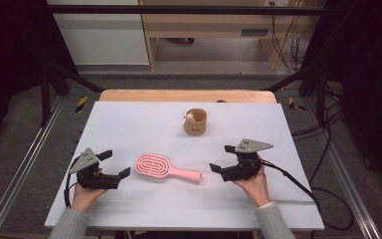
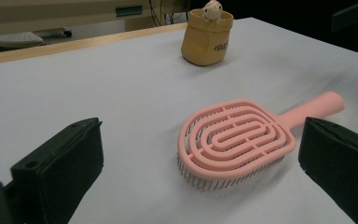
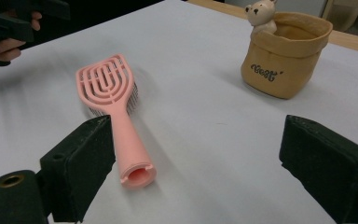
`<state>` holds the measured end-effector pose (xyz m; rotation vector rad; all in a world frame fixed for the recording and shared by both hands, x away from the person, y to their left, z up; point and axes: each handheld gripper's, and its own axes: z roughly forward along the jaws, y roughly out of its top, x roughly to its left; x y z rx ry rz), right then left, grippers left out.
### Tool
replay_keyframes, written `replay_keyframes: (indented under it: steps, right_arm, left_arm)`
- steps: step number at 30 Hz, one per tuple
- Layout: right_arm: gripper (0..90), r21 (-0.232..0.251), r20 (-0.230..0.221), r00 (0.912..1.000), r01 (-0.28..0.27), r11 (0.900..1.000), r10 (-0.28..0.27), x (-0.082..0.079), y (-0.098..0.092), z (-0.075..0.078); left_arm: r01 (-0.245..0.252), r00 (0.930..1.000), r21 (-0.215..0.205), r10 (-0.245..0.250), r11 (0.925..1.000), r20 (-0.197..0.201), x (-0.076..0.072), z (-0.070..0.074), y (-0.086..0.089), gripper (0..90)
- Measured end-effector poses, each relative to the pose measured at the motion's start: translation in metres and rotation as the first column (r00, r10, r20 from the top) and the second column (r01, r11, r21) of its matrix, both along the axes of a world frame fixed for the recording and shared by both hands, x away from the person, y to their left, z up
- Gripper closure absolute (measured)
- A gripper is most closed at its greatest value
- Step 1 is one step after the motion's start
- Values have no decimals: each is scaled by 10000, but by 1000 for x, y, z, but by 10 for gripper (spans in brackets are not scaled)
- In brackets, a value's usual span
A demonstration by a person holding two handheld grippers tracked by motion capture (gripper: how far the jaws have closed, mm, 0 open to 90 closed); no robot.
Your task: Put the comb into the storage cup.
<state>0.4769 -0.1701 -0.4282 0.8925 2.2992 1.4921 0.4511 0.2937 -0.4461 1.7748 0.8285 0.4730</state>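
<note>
**Pink hairbrush lying between two open grippers**

Pink plastic is catching the eye at the middle of the white table (image 1: pixel 129 124): the hairbrush (image 1: pixel 165 169) is lying flat, bristles down, its oval head pointing toward the person's left and its handle toward the right.

Left of the hairbrush, the left gripper (image 1: pixel 115 163) is resting in the person's left hand (image 1: pixel 87 195) near the table's front edge. Its jaws are standing wide apart and gripping nothing. In the left gripper view the hairbrush head (image 2: pixel 235 137) is sitting on the table ahead of the two black jaws, nearer the right-hand one, and touching neither.

Beyond the hairbrush, toward the far side of the table and a little to the right, a tan fabric pouch (image 1: pixel 195 122) is standing upright with a small toy animal (image 1: pixel 191 117) peeking over its rim. It is well apart from the hairbrush.

Right of the hairbrush, the right gripper (image 1: pixel 221 158) is sitting in the person's right hand (image 1: pixel 253 186), jaws aimed at the handle end. They are released and clamping nothing. In the right gripper view the open end of the handle (image 3: pixel 137 175) is lying just beside the left-hand jaw, inside the gap, while the other jaw is standing well clear.
</note>
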Motion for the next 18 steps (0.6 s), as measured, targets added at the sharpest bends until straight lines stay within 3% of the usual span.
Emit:
replay_keyframes:
  steps: [11, 18]
  right_arm:
    - [320, -545, -235, 9995, -246, 9982, 234, 6, 25, -6]
    - [520, -549, -416, 9990, -158, 9984, 135, 12, 30, -11]
  left_arm:
    - [-24, 10000, 15, 24, 10000, 3, 0, 0, 0, 0]
    - [-53, 10000, 31, 53, 10000, -4, 0, 0, 0, 0]
